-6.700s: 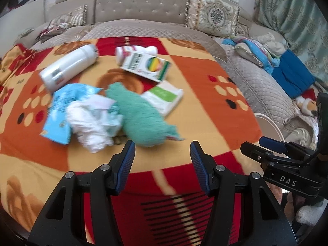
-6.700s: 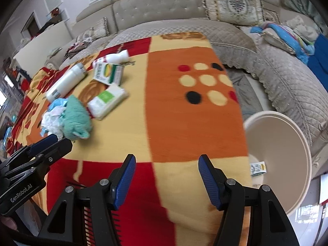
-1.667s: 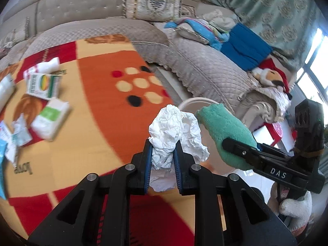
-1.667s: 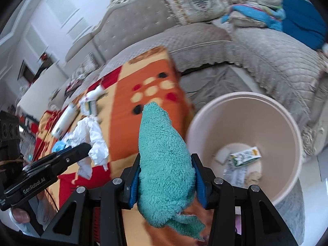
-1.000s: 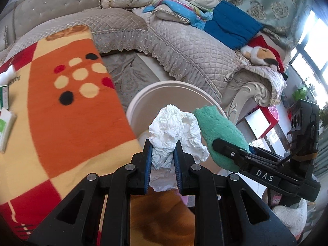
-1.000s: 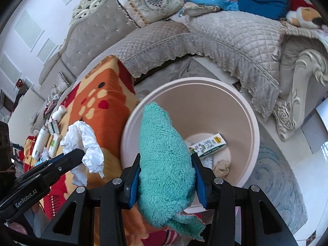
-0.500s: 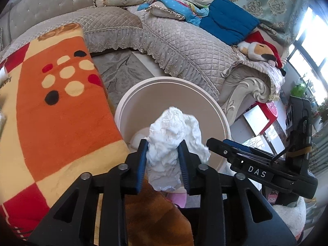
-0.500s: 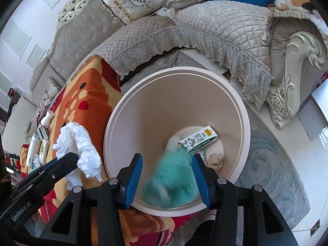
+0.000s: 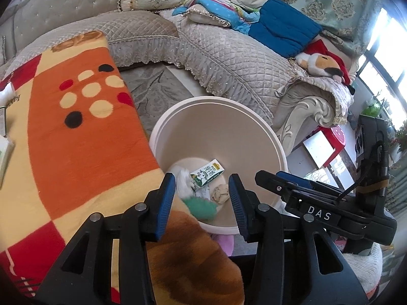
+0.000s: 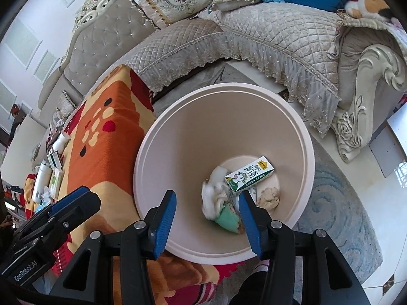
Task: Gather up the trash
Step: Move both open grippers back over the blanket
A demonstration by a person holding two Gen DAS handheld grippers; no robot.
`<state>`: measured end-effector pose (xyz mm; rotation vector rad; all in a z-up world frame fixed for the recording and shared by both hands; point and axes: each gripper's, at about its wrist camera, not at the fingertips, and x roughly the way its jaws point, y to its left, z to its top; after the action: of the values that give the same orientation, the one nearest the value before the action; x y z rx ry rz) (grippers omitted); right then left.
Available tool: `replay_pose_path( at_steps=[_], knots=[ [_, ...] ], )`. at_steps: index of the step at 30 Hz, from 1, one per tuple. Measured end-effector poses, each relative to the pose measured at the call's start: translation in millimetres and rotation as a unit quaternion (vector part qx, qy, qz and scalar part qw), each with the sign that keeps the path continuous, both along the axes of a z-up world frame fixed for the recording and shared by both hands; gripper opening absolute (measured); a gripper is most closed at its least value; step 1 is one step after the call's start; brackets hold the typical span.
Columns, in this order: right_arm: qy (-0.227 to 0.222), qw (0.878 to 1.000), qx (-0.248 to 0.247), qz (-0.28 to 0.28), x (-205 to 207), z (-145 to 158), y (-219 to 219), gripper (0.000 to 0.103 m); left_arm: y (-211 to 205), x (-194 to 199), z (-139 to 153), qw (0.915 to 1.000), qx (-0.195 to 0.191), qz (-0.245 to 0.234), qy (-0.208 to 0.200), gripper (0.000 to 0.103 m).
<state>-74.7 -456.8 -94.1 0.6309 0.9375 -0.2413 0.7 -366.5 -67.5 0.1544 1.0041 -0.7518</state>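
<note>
A round beige trash bin [image 9: 178,111] [image 10: 157,152] stands on the floor beside the blanket-covered table. Inside it lie a white crumpled tissue [image 10: 215,198] [image 9: 183,181], a green cloth [image 10: 229,219] [image 9: 202,207], a milk carton [image 10: 249,176] [image 9: 207,172] and a tan paper ball [image 10: 268,198] [image 9: 220,195]. My left gripper [image 9: 202,200] is open and empty above the bin's near rim. My right gripper [image 10: 207,213] is open and empty over the bin. More items [image 10: 48,178] lie at the far end of the blanket.
The orange, red and yellow blanket [image 9: 63,127] covers the table left of the bin. A quilted grey sofa [image 9: 229,50] curves behind and right of the bin, with cushions, a blue blanket [image 9: 282,25] and a plush toy [image 9: 323,61]. A patterned rug [image 10: 338,216] lies under the bin.
Both grippers have opened. The green cloth dropped from the right gripper and the white tissue from the left; both now lie in the bin.
</note>
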Motion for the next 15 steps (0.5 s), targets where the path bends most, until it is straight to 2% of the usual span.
replay_pose_path(
  at_steps=[15],
  knots=[
    [-0.011,0.999,-0.017,0.036,13,20,39,0.049,41,4,6,0.9991,0.002,0.04,-0.017,0.042]
  ],
)
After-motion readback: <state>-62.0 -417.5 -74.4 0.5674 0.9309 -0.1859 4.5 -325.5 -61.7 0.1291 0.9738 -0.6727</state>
